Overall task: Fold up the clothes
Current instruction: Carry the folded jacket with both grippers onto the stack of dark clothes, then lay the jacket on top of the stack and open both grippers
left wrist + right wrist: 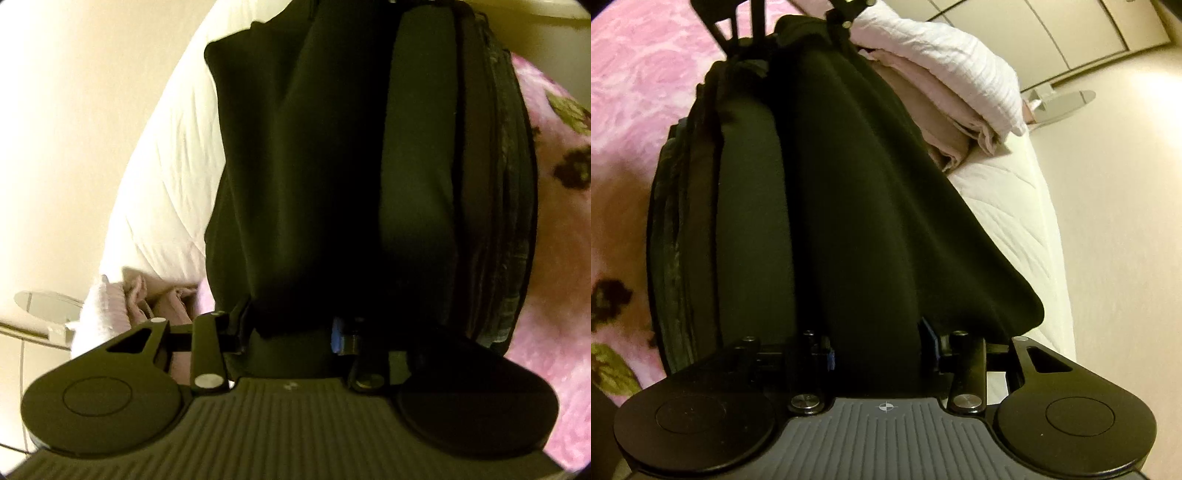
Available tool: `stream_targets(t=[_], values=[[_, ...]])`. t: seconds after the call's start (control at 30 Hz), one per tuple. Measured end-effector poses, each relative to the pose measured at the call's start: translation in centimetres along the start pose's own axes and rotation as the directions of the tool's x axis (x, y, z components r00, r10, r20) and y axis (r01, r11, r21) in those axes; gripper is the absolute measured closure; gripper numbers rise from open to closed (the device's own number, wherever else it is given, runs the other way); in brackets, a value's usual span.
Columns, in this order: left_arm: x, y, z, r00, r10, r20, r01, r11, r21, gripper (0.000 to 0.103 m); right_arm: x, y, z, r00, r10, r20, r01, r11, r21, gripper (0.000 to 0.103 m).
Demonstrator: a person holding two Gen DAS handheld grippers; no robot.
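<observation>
Closest to my left-wrist camera, the left gripper (295, 332) is clamped on a bunch of the black garment (314, 166), the cloth pinched between its blue-lined jaws. From my right-wrist view the right gripper (877, 350) also has black cloth running between its jaws, but whether the pads press on it I cannot tell — they stand fairly wide around the fabric. I see the garment stretched out ahead from both grippers as a long dark fold, lying on top of a stack of folded dark clothes (679, 206) on the pink floral blanket (635, 66). Further on, in the right-wrist view, the other gripper shows at the garment's far end. Beside it sits a pile of folded pale pink and white linens (945, 59) on the white quilted mattress (1008, 199) — beyond that, cream floor (1115, 192).
</observation>
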State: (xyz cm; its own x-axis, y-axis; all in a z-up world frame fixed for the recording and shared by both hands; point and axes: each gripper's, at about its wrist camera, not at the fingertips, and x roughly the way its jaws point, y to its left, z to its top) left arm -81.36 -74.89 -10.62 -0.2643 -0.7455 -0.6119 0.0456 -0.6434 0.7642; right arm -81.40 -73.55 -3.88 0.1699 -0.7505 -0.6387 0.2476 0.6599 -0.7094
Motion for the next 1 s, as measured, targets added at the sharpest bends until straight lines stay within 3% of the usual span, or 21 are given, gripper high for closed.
stream_targets(t=[0.13,0.27,0.33,0.43,0.5,0.63,0.7,0.83,1.0], values=[[-0.5,1.6,0.1,1.000,0.009,-0.017,-0.010,0.999,-0.042,0.084,0.1,-1.2,0.0,0.999,0.042,-0.009,-0.042,0.998,0.042,0.070],[-4.9,2.4,-0.6,0.997,0.071,0.022,-0.068,0.993,-0.096,0.086,-4.2,-3.5,-1.3,0.998,-0.014,0.063,0.010,0.997,0.074,0.072],[-5.0,0.8,-1.1,0.999,0.033,0.007,-0.032,0.994,-0.107,0.086,-5.0,-3.6,-1.9,0.997,-0.002,0.074,-0.004,0.997,0.073,0.072],[-3.2,-1.7,-1.4,1.000,-0.007,-0.022,0.005,0.995,-0.099,0.086,-2.9,-1.0,-3.0,0.998,0.056,0.023,-0.056,0.998,0.021,0.071],[-3.3,-1.7,-1.6,1.000,-0.003,-0.024,0.000,0.994,-0.114,0.086,-1.8,-1.0,-3.3,0.998,0.059,0.012,-0.059,0.998,-0.001,0.071],[-5.1,-0.8,-2.3,1.000,0.024,-0.016,-0.026,0.990,-0.138,0.087,-3.4,-3.6,-3.0,0.999,0.019,0.042,-0.021,0.998,0.054,0.073],[-5.1,-1.3,-2.5,1.000,0.003,-0.023,-0.007,0.990,-0.138,0.087,-4.4,-4.0,-3.2,0.999,0.009,0.053,-0.012,0.998,0.066,0.073],[-3.7,-2.7,-2.7,0.999,-0.014,-0.042,0.010,0.995,-0.095,0.086,-0.9,-1.6,-3.7,0.998,0.053,-0.015,-0.054,0.998,-0.033,0.071],[-5.2,-1.5,-3.9,0.999,-0.021,-0.034,0.015,0.987,-0.161,0.076,-2.1,-2.5,-3.7,1.000,0.028,-0.005,-0.028,1.000,0.004,0.064]])
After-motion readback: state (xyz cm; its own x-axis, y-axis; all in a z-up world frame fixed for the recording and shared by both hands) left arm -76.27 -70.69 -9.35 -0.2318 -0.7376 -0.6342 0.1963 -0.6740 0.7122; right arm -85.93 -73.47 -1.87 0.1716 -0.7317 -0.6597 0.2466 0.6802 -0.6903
